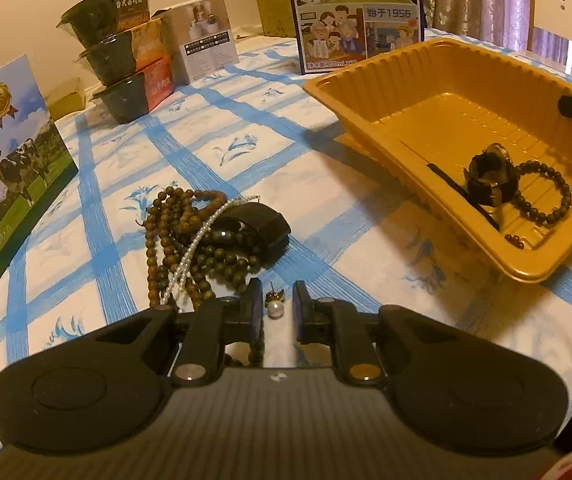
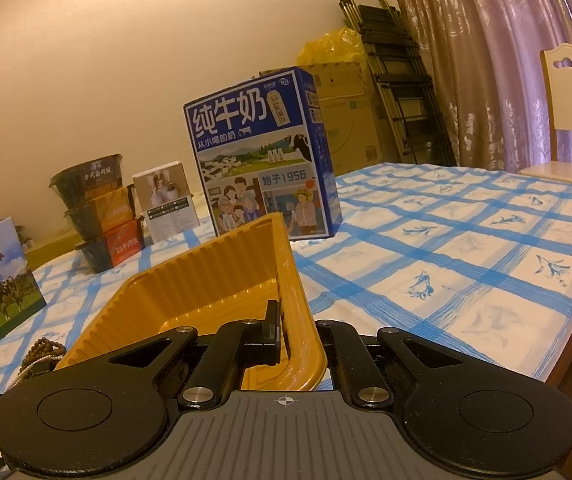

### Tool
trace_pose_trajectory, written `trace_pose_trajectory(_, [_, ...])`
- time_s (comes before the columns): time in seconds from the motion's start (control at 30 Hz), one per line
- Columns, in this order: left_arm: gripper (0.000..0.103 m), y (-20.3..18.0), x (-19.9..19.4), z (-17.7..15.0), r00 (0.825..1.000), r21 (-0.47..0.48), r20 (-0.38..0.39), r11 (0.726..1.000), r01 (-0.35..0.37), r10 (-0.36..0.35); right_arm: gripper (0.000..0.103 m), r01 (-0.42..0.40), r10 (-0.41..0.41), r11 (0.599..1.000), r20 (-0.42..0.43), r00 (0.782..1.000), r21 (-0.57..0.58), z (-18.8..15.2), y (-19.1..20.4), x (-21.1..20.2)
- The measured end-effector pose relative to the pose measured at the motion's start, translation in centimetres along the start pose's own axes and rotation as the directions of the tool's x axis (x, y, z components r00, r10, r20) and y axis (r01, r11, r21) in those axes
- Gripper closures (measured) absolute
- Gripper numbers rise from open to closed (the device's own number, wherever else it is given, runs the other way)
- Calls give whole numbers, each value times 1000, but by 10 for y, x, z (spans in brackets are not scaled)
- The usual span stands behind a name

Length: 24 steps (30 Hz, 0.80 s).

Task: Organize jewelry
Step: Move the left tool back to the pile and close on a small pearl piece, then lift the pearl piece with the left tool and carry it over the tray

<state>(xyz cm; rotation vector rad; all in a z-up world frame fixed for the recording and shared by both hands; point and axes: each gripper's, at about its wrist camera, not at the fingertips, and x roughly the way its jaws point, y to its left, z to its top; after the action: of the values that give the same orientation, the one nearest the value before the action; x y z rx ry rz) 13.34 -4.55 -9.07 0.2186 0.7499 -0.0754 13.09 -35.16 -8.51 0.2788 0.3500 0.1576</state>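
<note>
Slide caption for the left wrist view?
Open left gripper straddles a pearl earring beside the bead pile; tray holds a watch.

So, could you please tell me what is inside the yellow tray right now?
Inside the yellow tray lie a dark watch, a dark bead bracelet and a black strip. Small reddish beads sit by its near wall, which may hide more.

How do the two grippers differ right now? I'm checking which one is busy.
The left gripper is open, its fingers either side of a pearl earring on the tablecloth; the right gripper is clamped on the rim of the yellow tray. The left works loose jewelry; the right steadies the container. Both are black two-finger grippers.
</note>
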Motion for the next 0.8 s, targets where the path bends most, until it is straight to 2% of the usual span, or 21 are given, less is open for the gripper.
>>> trace_pose_trajectory(0.13, [95,-2,4,-1,1000,7,-12,1000,10,-10,97,-1,1,1000,0,1000,-2,-1,0,0])
trace_pose_trajectory(0.57, [96,-14,-13,-4,999,72,40,997,-15,12,97,-3,3,1000,1,1000,-3,-2,2,0])
trace_pose_trajectory(0.8, [96,-25,-40,16,992,65,109,997,51,-58,97,-5,5,1000,2,1000,-5,-1,3,0])
